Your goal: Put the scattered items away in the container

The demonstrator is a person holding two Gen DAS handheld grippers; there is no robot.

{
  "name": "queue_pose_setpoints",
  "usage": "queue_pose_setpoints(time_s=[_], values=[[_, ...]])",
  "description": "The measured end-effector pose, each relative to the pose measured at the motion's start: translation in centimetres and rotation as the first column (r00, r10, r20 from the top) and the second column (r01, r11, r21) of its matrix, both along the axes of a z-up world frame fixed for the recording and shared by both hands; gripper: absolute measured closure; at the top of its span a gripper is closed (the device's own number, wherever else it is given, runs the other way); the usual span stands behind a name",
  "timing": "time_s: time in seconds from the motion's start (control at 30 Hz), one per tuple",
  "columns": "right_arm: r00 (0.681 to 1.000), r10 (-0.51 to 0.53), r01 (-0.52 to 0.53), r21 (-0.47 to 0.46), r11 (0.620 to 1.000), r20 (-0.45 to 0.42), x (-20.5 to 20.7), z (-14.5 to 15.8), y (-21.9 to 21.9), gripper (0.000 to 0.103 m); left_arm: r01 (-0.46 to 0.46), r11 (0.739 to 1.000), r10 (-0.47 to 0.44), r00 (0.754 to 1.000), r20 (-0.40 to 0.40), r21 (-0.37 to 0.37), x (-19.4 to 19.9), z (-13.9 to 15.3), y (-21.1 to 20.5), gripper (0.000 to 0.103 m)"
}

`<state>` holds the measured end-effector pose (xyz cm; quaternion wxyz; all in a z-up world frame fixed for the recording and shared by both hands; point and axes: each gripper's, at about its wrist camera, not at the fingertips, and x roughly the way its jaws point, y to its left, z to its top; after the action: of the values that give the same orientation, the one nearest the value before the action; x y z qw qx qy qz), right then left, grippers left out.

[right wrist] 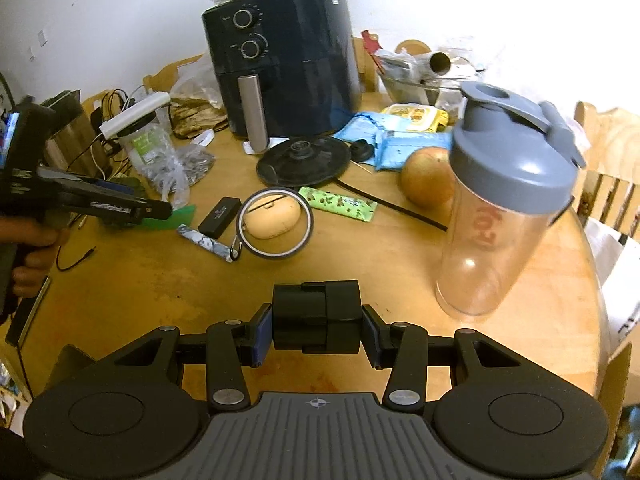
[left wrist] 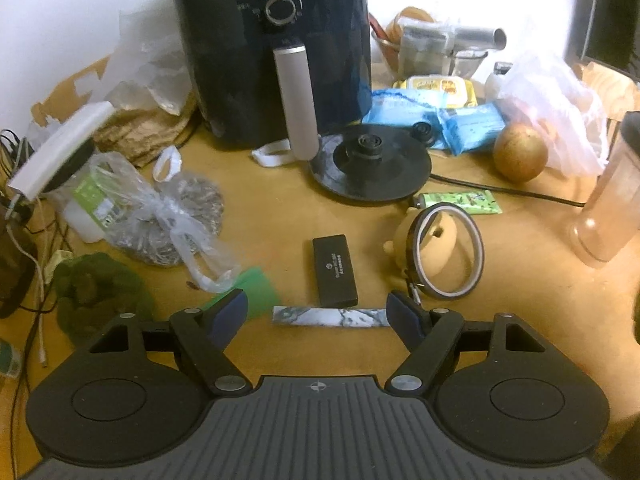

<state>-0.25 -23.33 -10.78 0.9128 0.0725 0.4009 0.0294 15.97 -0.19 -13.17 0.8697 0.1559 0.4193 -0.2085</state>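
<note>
My left gripper (left wrist: 316, 314) is open and low over the wooden table (left wrist: 280, 216). A marbled bar (left wrist: 330, 317) lies flat between its blue pads (left wrist: 230, 312), which do not press on it. Just beyond the bar lie a black case (left wrist: 334, 270), a tape ring (left wrist: 444, 252) around a yellow pod (left wrist: 424, 248), and a green card (left wrist: 256, 286). My right gripper (right wrist: 318, 332) is shut on a black blocky object (right wrist: 316, 316) held above the table. In the right wrist view, the left gripper (right wrist: 160, 210) hovers by the marbled bar (right wrist: 204, 242) and black case (right wrist: 220, 216).
A dark air fryer (left wrist: 272, 48), a kettle base (left wrist: 370, 164) with its cord, a round fruit (left wrist: 520, 152), a green sachet (left wrist: 460, 202), blue packets (left wrist: 468, 124) and plastic bags (left wrist: 160, 216) crowd the back. A lidded shaker bottle (right wrist: 504, 208) stands at the right. A person's hand (right wrist: 32, 248) grips the left tool.
</note>
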Motion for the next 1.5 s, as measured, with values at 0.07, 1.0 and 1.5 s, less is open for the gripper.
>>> queue_pose_setpoints(time_s=[0.07,1.0,1.5], values=[[1.0,-0.014,0.014,0.007,1.0,-0.003,-0.4,0.0,-0.1,0.055,0.005,1.0,-0.005,1.0,-0.015,0.002,0.7,-0.7,-0.4,0.036],[0.985,-0.172,0.173,0.039,0.984,-0.018,-3.8,0.1,-1.5,0.055,0.005,1.0,-0.003,0.993,-0.117,0.021,7.2,-6.4,-3.4,0.072],[0.989,-0.148,0.147,0.05,0.988,0.014,-4.5,0.8,-1.3,0.055,0.036,0.997,-0.038,0.999,-0.021,-0.061,4.4,-1.1,-2.6,0.072]])
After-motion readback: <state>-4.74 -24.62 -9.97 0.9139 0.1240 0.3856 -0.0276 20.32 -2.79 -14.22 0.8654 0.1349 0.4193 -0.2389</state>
